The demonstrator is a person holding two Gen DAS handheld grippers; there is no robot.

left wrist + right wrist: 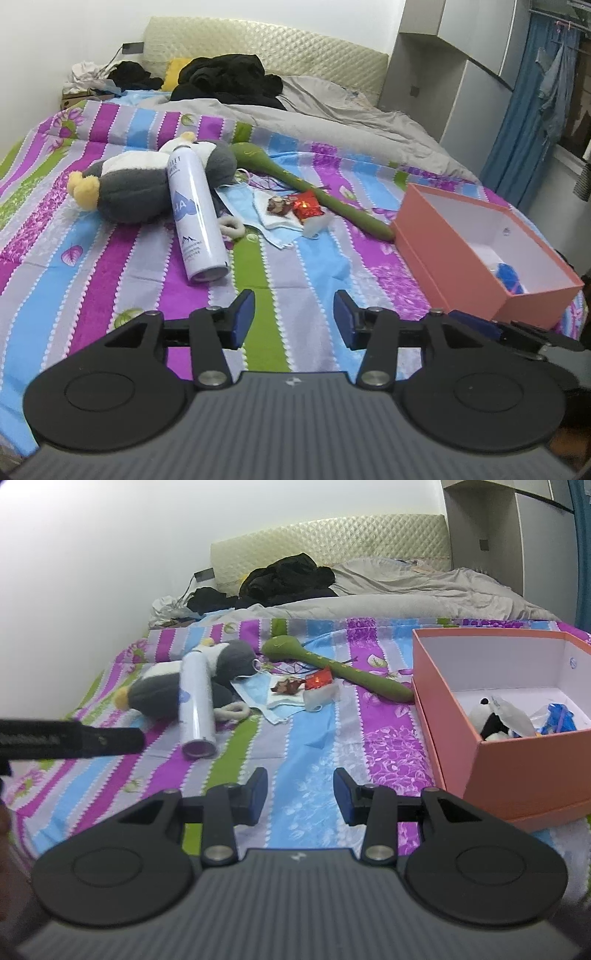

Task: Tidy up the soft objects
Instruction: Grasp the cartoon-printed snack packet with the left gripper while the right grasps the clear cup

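Plush penguin (147, 184) on bed (295, 266), ahead-left of pink box (480, 258), long axis crosswise, spray can (195, 218) leaning on it. Left hand-held gripper (294, 319) nearer, released, empty. Right hand-held gripper (300, 799) released, empty, nearer box.

A home bedroom: striped-sheeted bed (147, 280), padded headboard (295, 51), wardrobe (461, 74), hanging laundry (554, 81).

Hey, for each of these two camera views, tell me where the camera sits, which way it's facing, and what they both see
Left wrist: rides on the left gripper, facing across the bed toward the headboard; its open fingers and the right gripper's tip show.
Right wrist: rides on the right gripper, facing the same way; its open fingers and the left gripper's side show.
Shared: grey plush toy, white spray can, green plush stick, pink box.
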